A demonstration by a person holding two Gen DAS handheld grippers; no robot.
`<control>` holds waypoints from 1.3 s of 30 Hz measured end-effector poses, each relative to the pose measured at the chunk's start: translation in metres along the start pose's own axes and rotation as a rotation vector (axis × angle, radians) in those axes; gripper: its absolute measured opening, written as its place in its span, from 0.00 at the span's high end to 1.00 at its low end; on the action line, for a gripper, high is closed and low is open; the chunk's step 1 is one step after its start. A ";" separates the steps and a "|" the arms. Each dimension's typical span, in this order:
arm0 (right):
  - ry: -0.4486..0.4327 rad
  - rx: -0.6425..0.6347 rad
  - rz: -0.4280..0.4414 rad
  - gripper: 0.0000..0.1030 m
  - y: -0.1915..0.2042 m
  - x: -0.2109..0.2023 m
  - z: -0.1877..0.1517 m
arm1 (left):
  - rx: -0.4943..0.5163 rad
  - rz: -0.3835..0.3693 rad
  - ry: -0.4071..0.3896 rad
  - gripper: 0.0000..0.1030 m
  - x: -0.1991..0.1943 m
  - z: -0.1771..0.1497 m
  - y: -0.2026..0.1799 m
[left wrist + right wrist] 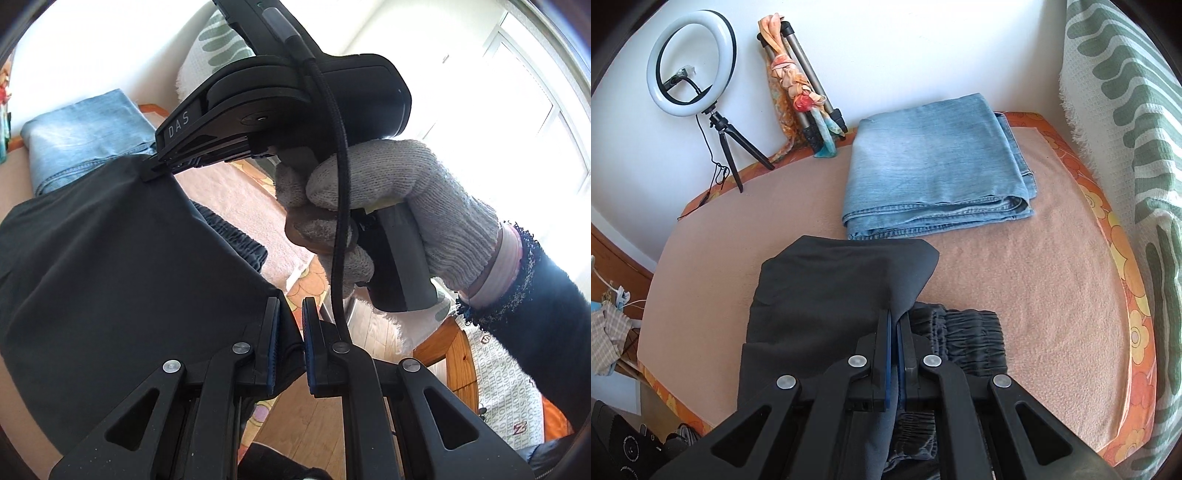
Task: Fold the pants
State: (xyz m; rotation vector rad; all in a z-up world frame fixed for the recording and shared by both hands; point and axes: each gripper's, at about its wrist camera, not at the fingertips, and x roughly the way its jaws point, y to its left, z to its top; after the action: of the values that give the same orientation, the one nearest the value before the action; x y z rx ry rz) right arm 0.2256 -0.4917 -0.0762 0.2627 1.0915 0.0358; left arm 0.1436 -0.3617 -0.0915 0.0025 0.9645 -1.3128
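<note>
Both my grippers are clamped on the dark pants over the pink blanket.

My right gripper [895,321] pinches a lifted fabric edge at lower centre; the black pants [820,291] look matte, with a gathered elastic waistband [960,332] lying to its right. My left gripper [290,314] grips another fold at that frame's bottom. Folded blue jeans [938,166] lie behind, upper centre.

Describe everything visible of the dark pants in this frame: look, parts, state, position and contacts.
The dark pants are charcoal, thin matte fabric, part-folded on the pinkish towel, just in front of the folded jeans. A gathered elastic waistband lies flat at the right. One layer is lifted over it: the right gripper and left gripper are each shut on its edge.
</note>
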 end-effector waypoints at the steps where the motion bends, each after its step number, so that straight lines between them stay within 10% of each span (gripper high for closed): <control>1: 0.003 0.006 -0.005 1.00 -0.005 0.002 -0.001 | 0.005 0.005 0.010 0.90 0.002 0.000 -0.002; 17: -0.013 -0.013 -0.070 0.98 -0.031 0.032 0.002 | -0.054 0.214 -0.081 0.76 -0.102 -0.025 0.049; 23: -0.072 -0.069 -0.161 0.63 -0.021 0.003 -0.011 | -0.209 0.273 -0.124 0.59 -0.122 -0.023 0.105; 31: -0.150 -0.084 0.087 0.63 0.024 -0.060 -0.077 | -0.329 0.262 -0.111 0.54 -0.109 -0.021 0.160; 39: 0.045 0.033 0.408 0.63 0.080 -0.020 -0.160 | -0.524 0.199 -0.128 0.53 -0.090 -0.027 0.207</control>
State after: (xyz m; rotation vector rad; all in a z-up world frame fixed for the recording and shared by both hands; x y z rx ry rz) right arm 0.0831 -0.3861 -0.1098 0.5135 1.0690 0.3894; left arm 0.3000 -0.2114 -0.1597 -0.3748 1.1418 -0.8408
